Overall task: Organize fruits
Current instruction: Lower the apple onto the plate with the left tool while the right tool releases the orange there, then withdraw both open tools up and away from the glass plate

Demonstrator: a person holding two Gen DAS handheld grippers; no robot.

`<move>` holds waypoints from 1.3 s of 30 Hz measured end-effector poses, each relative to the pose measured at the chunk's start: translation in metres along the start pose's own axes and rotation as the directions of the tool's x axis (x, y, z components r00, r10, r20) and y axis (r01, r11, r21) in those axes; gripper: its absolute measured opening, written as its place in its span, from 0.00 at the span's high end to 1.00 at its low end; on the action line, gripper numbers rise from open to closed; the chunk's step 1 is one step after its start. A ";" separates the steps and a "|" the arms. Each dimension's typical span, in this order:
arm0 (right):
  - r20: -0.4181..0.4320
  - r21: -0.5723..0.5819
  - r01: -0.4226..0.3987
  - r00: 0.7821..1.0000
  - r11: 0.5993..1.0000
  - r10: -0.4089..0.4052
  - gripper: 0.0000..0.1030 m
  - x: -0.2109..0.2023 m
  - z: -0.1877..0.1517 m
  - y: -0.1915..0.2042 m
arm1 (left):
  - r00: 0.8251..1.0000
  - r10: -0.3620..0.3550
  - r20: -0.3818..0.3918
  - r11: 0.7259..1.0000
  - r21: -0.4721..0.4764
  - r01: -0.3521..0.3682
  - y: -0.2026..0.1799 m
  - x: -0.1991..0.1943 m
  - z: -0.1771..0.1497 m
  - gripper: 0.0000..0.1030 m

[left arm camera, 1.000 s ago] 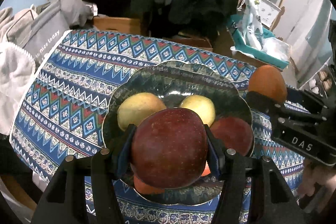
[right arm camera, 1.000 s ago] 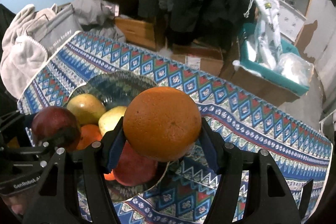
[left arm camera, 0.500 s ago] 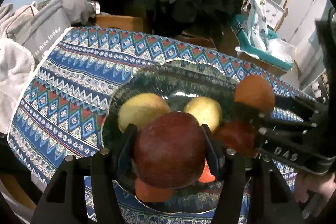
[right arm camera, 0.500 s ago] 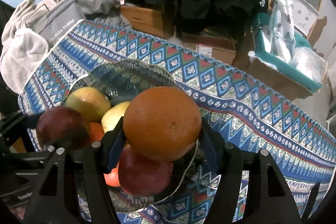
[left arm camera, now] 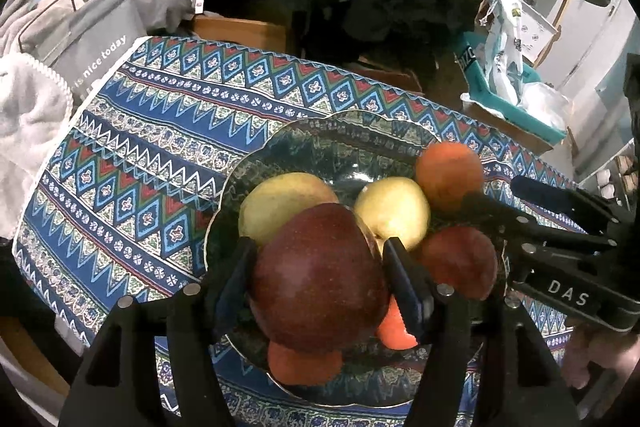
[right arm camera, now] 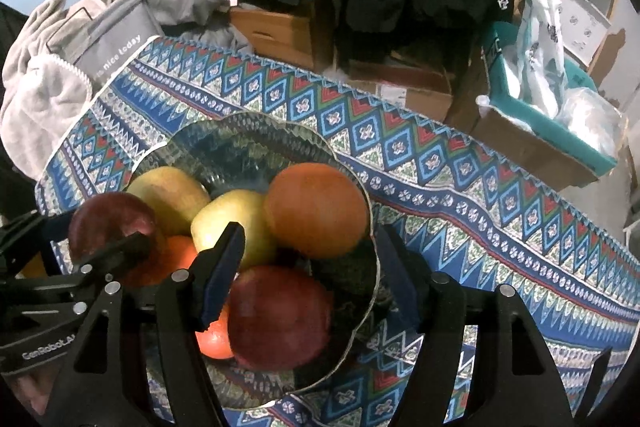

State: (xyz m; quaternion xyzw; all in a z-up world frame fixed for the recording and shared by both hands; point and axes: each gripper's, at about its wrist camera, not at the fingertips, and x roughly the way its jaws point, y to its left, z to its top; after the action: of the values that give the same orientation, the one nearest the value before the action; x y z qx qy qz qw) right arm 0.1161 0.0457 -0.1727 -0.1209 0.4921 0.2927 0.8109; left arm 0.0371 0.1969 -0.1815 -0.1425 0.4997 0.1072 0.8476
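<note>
Two tools work over a scalloped glass bowl (left arm camera: 280, 147) that sits on a bench covered with a patterned blue cloth (left arm camera: 132, 155). In the left wrist view, the left tool (left arm camera: 318, 263) pinches a dark red apple (left arm camera: 320, 275) between its blue-padded fingers, held above the near part of the bowl. Under and behind that apple lie a yellow-green apple (left arm camera: 280, 201), a second yellow apple (left arm camera: 394, 209), another red apple (left arm camera: 460, 263) and small orange fruits (left arm camera: 304, 363) (only partly visible).

In the right wrist view, the right tool (right arm camera: 310, 275) has its fingers spread wide, no longer touching anything. The orange (right arm camera: 316, 209) rests in the bowl just ahead of those fingers, against the yellow apple and near the right rim; a red apple lies below it, between the fingers.

Beyond the bench's far-left corner sit a gray bag (right arm camera: 116, 39) and a pale towel (right arm camera: 44, 99); a teal box (right arm camera: 540, 107) stands off to the right.
</note>
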 end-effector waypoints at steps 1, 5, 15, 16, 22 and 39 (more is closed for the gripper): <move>0.001 -0.003 0.004 1.000 1.000 -0.004 0.32 -0.001 0.000 0.000 | 1.000 0.000 -0.001 1.000 0.000 0.000 0.000 0.000 0.000 0.35; 0.014 0.000 0.013 1.000 1.000 -0.013 0.32 -0.008 0.001 -0.002 | 1.000 0.003 -0.001 1.000 -0.003 -0.003 0.000 -0.001 0.000 0.35; 0.060 0.038 0.016 0.998 0.999 -0.019 0.32 -0.034 0.002 -0.011 | 1.000 0.021 0.017 1.000 0.022 -0.021 -0.008 -0.010 -0.002 0.31; 0.066 0.042 0.018 0.998 0.999 -0.021 0.32 -0.038 0.002 -0.011 | 1.000 0.020 0.019 1.000 0.022 -0.020 -0.008 -0.012 -0.002 0.31; 0.101 0.039 0.053 0.993 0.998 -0.057 0.32 -0.059 -0.001 -0.013 | 0.998 0.015 0.059 0.999 0.040 -0.017 -0.015 -0.029 -0.002 0.27; 0.244 0.029 0.148 0.958 0.988 -0.151 0.24 -0.136 -0.014 -0.009 | 0.980 -0.016 0.197 0.983 0.183 -0.021 -0.055 -0.093 -0.005 0.24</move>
State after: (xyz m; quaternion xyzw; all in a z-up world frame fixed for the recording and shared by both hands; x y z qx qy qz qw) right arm 0.0646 -0.0159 -0.0623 -0.1165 0.3788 0.2407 0.8860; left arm 0.0061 0.1400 -0.0948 -0.0517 0.4211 0.0754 0.9024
